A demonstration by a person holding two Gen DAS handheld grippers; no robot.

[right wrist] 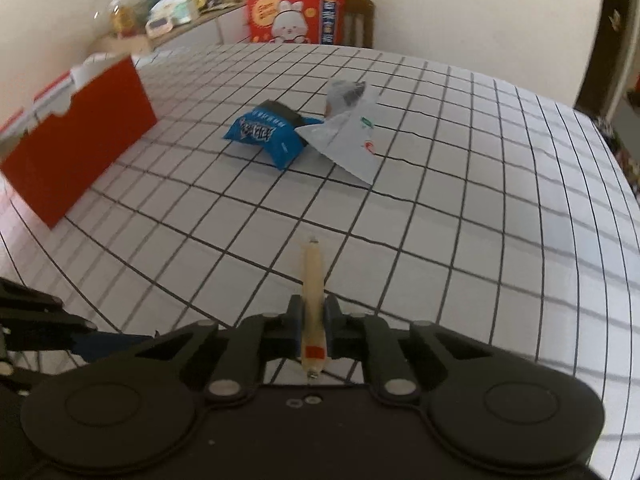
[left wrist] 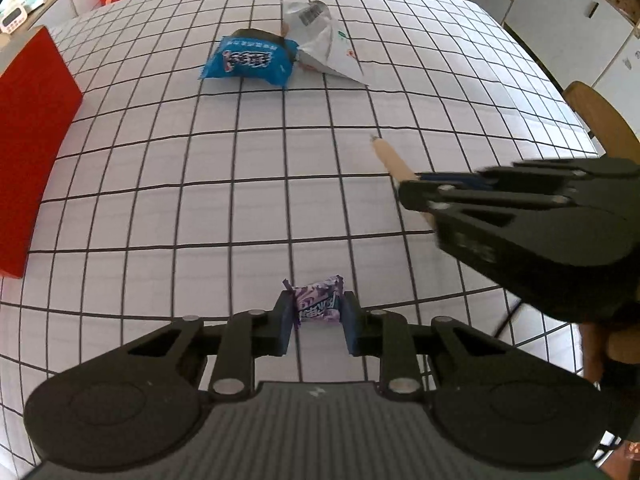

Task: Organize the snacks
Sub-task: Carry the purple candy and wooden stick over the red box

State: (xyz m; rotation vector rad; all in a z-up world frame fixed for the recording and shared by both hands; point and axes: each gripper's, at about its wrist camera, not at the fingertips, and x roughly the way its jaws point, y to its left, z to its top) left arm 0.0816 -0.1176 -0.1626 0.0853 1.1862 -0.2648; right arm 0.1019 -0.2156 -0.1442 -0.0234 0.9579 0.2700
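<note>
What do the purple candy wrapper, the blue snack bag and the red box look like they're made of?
Purple candy wrapper: thin glossy plastic film, with crimped, twisted ends. Blue snack bag: shiny plastic film, puffed and creased. Red box: likely matte cardboard, with flat stiff walls.

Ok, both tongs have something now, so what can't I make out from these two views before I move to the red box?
- Red box interior: right wrist view shows only its outer wall and rim; left wrist view cuts it at the edge.
- Dark packet: mostly hidden under the blue snack bag.
- Blue bag's print: blurred in the right view.
- Sausage stick: its rear end is hidden by the right tongs.
</note>
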